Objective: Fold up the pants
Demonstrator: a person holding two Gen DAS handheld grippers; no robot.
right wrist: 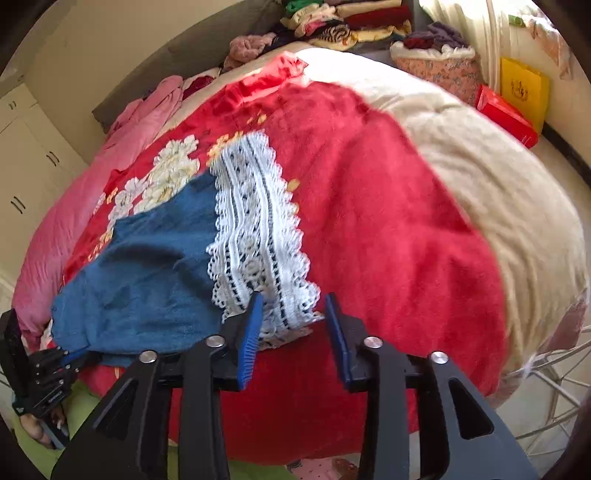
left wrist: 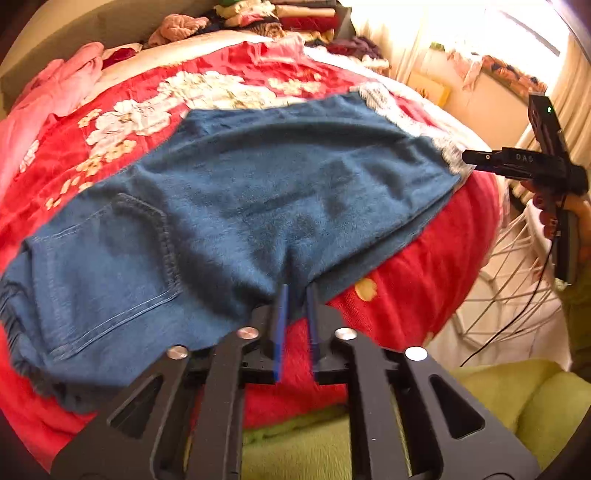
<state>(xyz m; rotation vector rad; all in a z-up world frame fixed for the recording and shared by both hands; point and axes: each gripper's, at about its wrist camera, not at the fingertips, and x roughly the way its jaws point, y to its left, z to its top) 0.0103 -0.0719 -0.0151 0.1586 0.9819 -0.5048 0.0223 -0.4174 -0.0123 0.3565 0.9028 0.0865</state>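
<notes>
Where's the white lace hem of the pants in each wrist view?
Left wrist: lace hem at right, far end of the jeans, near the right tongs.
Right wrist: lace hem centre, running down to the tongs.
Shared landmark: white flower print on the red blanket.

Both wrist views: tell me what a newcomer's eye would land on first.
The blue denim pants lie spread across a red floral blanket on the bed. Their white lace hem reaches the right tongs, which stand open around its near edge. The left tongs are pinched on the pants' near edge, and a heap of folded clothes sits beyond the bed.
</notes>
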